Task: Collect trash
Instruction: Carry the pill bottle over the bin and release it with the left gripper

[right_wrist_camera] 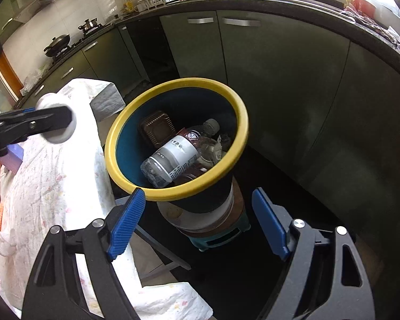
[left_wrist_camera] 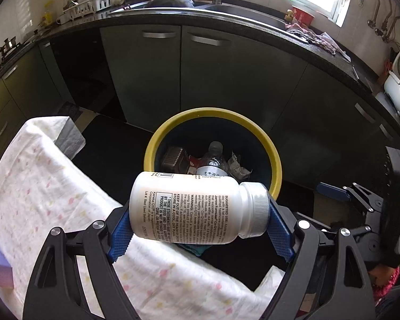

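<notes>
Left gripper [left_wrist_camera: 200, 229]: blue pads clamped end to end on a white supplement bottle [left_wrist_camera: 197, 209], lying sideways, ribbed cap at 3 o'clock, printed label facing the camera. Position: just short of the yellow-rimmed trash bin [left_wrist_camera: 274, 160], bin at 12 o'clock of the bottle.

Right gripper [right_wrist_camera: 197, 221]: fingers spread apart, nothing between them; bin rim directly at 12 o'clock.

Bin contents: clear plastic water bottle [right_wrist_camera: 173, 157], brown plastic tray [right_wrist_camera: 156, 128], crumpled paper [left_wrist_camera: 237, 166].

Surroundings: cloth-covered table [left_wrist_camera: 48, 181] at 9 o'clock; grey-green cabinets [left_wrist_camera: 205, 80]; dish rack [left_wrist_camera: 93, 2] at 11 o'clock.
</notes>
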A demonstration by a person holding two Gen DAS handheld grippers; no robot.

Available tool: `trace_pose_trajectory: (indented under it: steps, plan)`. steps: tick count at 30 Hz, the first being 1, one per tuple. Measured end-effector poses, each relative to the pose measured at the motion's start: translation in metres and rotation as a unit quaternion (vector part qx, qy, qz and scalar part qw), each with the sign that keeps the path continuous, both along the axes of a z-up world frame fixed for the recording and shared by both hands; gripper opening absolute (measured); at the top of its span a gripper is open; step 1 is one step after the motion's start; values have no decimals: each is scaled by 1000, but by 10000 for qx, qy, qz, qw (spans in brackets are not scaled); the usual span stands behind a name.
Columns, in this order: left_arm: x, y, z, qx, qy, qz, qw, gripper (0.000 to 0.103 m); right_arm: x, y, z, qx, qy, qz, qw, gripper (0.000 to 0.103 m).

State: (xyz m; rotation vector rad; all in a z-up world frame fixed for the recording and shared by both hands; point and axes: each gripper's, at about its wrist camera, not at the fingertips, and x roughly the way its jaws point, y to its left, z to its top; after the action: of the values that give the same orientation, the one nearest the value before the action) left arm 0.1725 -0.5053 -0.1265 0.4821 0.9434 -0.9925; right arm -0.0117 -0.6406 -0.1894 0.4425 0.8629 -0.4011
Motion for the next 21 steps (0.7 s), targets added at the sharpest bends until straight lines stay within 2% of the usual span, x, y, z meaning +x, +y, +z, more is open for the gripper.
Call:
trace_pose_trajectory:
  steps: [5, 7, 9, 16, 21]
  plan:
    - [7, -45, -20, 182, -48, 0, 9998, 84, -10, -13, -5, 67, 21, -165, 9998, 78]
    - [8, -48, -18, 206, -82, 66, 9997, 85, -13, -17, -7, 105, 20, -216, 9997, 78]
    - [7, -41, -9, 47, 21, 93, 9999, 89, -13, -18, -9, 123, 24, -221, 9997, 78]
    - [-3, 24, 32, -465, 11, 259, 9986, 93, -4, -11, -12, 140, 78, -80, 9998, 78]
    - [-20, 97, 64, -939, -193, 554, 9938, 97, 2, 4, -9, 56, 144, 46, 9999, 78]
